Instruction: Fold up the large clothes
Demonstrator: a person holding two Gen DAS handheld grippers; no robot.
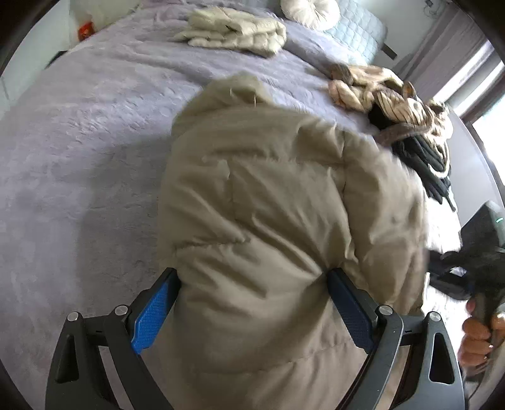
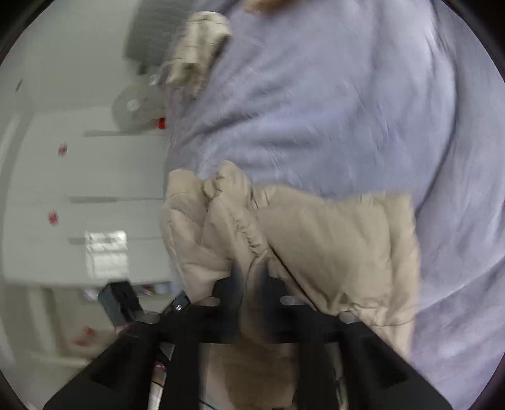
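Left wrist view shows the puffy beige quilted jacket [image 1: 277,202] heaped on the lavender textured bedspread [image 1: 94,151], its padded panels creased and soft. The left gripper [image 1: 252,302] has its blue ribbed pads [image 1: 151,315] set wide, with a thick bundle of the jacket filling the space between them and fabric bulging against both. Beyond it lie a folded cream quilted garment [image 1: 236,31], a round cream pillow [image 1: 311,11] and a loose pile of striped and dark clothes [image 1: 407,120] near the bed's right edge. A hand [image 1: 479,340] grips the other tool's handle at the far right. Broad bare bedspread spreads to the left of the jacket.

Right wrist view, blurred, has the right gripper [image 2: 251,284] nearly closed, its black fingers pinching a gathered fold of the jacket [image 2: 331,239]. The jacket's hem hangs over the bed edge beside white drawers [image 2: 94,176], with open bedspread [image 2: 315,110] above it.
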